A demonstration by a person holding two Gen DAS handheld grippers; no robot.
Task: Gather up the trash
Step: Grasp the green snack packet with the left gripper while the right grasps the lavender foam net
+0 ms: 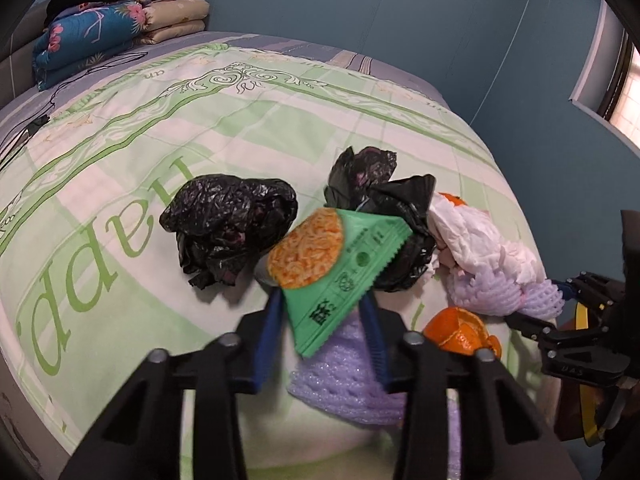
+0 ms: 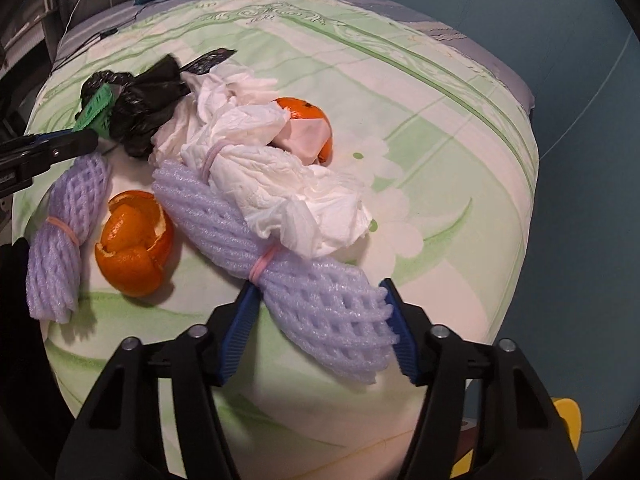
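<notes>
Bed (image 2: 460, 128) holds the trash. Left gripper (image 1: 320, 312) pinches green snack packet (image 1: 344, 276) over a purple foam net (image 1: 344, 372); orange peel (image 1: 460, 328) beside, 2 black bags (image 1: 228, 224) beyond. Right gripper (image 2: 320, 320) pinches another foam net (image 2: 320, 300); tissue (image 2: 288, 184) just past it.

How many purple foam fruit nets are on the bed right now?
2. One foam net lies between the right tongs, its far end under the white tissue. The other foam net lies left of the orange peel, beneath the left tongs. More may be hidden.
</notes>
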